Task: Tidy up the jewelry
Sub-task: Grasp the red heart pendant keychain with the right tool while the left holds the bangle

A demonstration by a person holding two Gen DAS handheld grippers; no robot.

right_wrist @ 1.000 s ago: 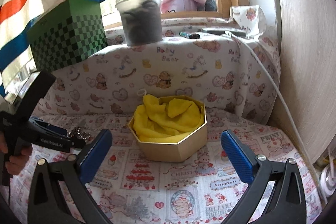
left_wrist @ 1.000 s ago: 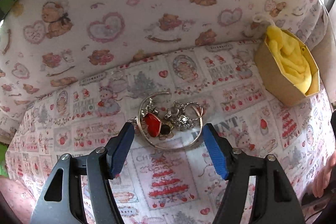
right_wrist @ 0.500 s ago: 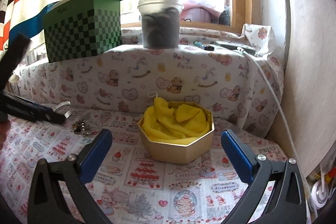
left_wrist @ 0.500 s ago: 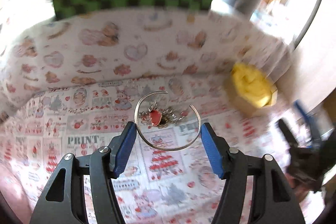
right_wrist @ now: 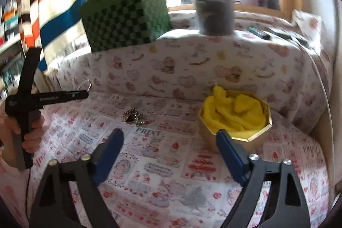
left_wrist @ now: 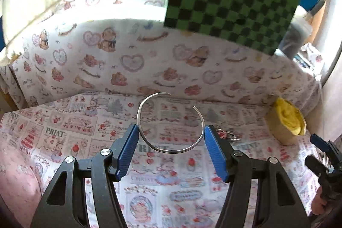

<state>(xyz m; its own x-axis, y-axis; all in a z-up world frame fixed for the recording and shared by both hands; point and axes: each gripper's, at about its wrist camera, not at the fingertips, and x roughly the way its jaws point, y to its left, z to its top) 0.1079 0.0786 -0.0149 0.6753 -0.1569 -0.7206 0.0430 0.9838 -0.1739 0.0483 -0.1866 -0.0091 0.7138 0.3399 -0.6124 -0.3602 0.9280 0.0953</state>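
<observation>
Left view: my left gripper (left_wrist: pixel 171 147) pinches the thin open silver bangle (left_wrist: pixel 171 123) aloft — next, carry it to the yellow-lined gold octagonal box (left_wrist: pixel 286 123).

Right view: my right gripper (right_wrist: pixel 170 147) is closing on nothing — the tangled jewelry heap (right_wrist: pixel 133 115) waits ahead.

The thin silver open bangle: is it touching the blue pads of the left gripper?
Touching. In the left wrist view the thin silver open bangle spans the left gripper, and its two sides press against the blue pads, above the printed cloth.
</observation>
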